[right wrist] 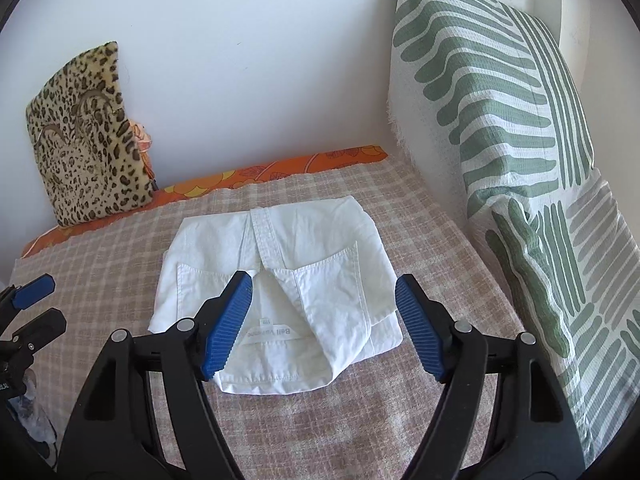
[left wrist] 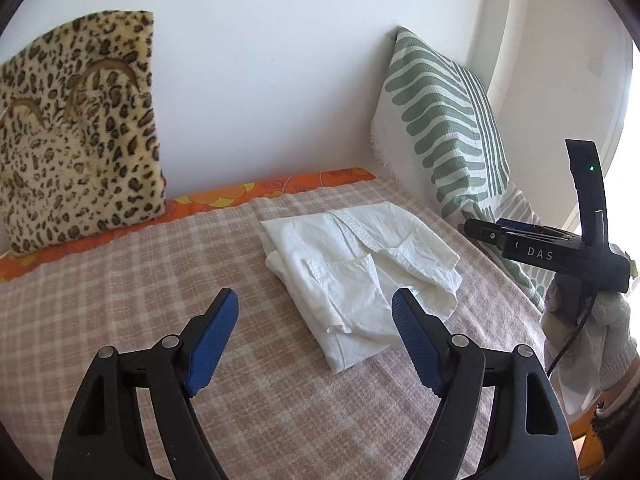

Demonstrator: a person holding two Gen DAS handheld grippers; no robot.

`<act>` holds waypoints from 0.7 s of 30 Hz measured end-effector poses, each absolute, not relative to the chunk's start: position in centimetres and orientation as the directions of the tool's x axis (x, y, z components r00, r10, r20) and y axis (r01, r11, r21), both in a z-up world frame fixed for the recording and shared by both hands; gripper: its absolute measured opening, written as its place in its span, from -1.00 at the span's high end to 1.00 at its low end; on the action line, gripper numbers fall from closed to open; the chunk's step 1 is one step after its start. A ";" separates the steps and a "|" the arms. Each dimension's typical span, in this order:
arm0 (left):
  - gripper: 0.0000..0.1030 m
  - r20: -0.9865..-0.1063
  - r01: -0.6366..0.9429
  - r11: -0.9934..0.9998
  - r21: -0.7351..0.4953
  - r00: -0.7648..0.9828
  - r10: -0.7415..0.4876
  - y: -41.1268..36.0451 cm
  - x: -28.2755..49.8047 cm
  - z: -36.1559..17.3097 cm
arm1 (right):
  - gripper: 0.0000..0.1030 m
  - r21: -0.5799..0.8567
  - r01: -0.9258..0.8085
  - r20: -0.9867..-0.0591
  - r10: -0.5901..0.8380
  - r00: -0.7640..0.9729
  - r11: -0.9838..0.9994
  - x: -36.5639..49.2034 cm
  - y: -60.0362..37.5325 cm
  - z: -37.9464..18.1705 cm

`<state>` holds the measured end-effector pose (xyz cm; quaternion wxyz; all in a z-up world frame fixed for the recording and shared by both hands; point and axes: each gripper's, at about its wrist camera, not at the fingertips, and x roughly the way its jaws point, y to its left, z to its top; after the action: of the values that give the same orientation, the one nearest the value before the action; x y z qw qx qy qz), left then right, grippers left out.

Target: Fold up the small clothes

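A small white garment with patch pockets [left wrist: 360, 264] lies folded on the checked pink blanket [left wrist: 120, 280]. In the right wrist view the garment [right wrist: 280, 260] shows a waistband label and lies just ahead of and below the fingers. My left gripper [left wrist: 314, 304] is open and empty, above the blanket at the garment's near left corner. My right gripper [right wrist: 324, 292] is open and empty, hovering over the garment's near edge. The right gripper also shows in the left wrist view [left wrist: 476, 230] at the far right, and the left gripper shows at the left edge of the right wrist view [right wrist: 36, 300].
A leopard-print cushion [left wrist: 80, 140] leans on the white wall at the back left. A green-and-white striped pillow [right wrist: 500, 120] stands along the right side. An orange patterned sheet [left wrist: 240, 196] edges the blanket at the wall.
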<state>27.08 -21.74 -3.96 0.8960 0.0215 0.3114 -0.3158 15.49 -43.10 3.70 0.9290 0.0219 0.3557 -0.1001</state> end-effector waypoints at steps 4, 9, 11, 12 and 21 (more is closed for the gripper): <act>-0.56 -0.548 0.587 0.796 -0.147 0.622 -0.559 -20.5 25.0 -3.3 | -0.64 -0.024 0.214 -0.638 -0.180 0.749 0.977 13.3 -41.8 3.9; -0.56 -0.527 0.583 0.802 -0.130 0.644 -0.554 -19.1 23.1 -2.9 | -0.73 -0.003 0.249 -0.598 -0.201 0.776 0.968 10.8 -40.4 3.4; -0.56 -0.518 0.580 0.805 -0.126 0.654 -0.551 -18.6 22.3 -2.9 | -0.73 0.004 0.269 -0.592 -0.214 0.777 0.963 10.1 -40.1 3.1; -0.56 -0.515 0.579 0.806 -0.123 0.657 -0.551 -18.3 21.9 -2.9 | -0.73 0.001 0.273 -0.590 -0.220 0.777 0.962 9.8 -39.9 3.0; -0.67 -0.507 0.578 0.816 -0.032 0.694 -0.511 -17.5 18.3 -3.1 | -0.79 -0.032 0.272 -0.567 -0.241 0.787 0.962 8.0 -37.9 2.0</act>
<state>18.33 -17.46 -3.13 0.9180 0.0650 0.2552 -0.2965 7.98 -37.87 2.01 0.9450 0.0256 0.2965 -0.1356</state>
